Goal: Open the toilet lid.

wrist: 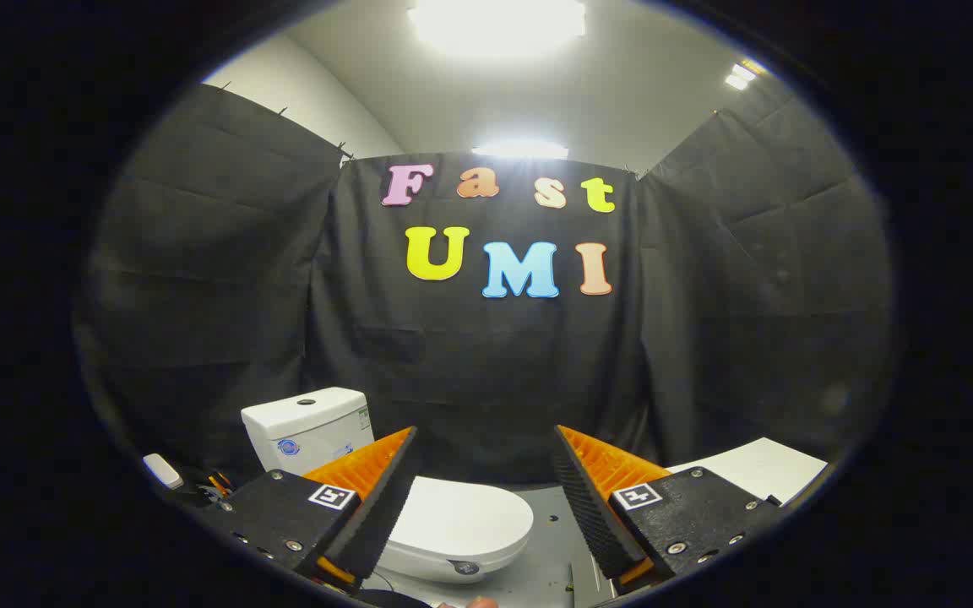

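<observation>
A small white toilet stands low on the grey floor, partly behind my left finger. Its lid (463, 515) lies flat and closed over the bowl, and its white tank (307, 428) rises behind my left finger. My gripper (485, 449) hovers above and short of the lid, open, with a wide gap and nothing between the fingers. The left finger (372, 498) hides the lid's left part.
Black cloth walls close the booth on three sides. A white flat surface (755, 469) lies beyond my right finger. A small white object (163, 471) and some clutter sit left of the tank. Grey floor (550, 557) shows between the fingers.
</observation>
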`<state>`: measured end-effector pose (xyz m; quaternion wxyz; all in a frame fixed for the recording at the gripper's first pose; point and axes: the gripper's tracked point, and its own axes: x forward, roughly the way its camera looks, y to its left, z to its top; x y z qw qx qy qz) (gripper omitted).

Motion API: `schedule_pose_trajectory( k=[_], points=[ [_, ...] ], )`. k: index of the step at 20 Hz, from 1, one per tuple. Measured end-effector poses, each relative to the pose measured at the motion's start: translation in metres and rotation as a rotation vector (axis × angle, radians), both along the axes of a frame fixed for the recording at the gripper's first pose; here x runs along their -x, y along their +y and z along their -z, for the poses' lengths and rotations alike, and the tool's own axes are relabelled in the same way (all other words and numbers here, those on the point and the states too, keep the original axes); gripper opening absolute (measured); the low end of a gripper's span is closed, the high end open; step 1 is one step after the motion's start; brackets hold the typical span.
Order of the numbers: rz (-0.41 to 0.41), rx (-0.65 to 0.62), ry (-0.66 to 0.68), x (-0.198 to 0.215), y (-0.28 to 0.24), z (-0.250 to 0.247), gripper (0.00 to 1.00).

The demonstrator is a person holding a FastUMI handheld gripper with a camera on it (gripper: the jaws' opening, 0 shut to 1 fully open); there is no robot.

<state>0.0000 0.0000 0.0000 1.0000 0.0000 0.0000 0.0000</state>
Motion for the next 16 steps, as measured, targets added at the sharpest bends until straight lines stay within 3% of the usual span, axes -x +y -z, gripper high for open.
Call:
schedule_pose_trajectory(
  k=[16],
  points=[
    [0.035, -0.08, -0.031, 0.001, -0.024, 0.012, 0.95]
  ],
)
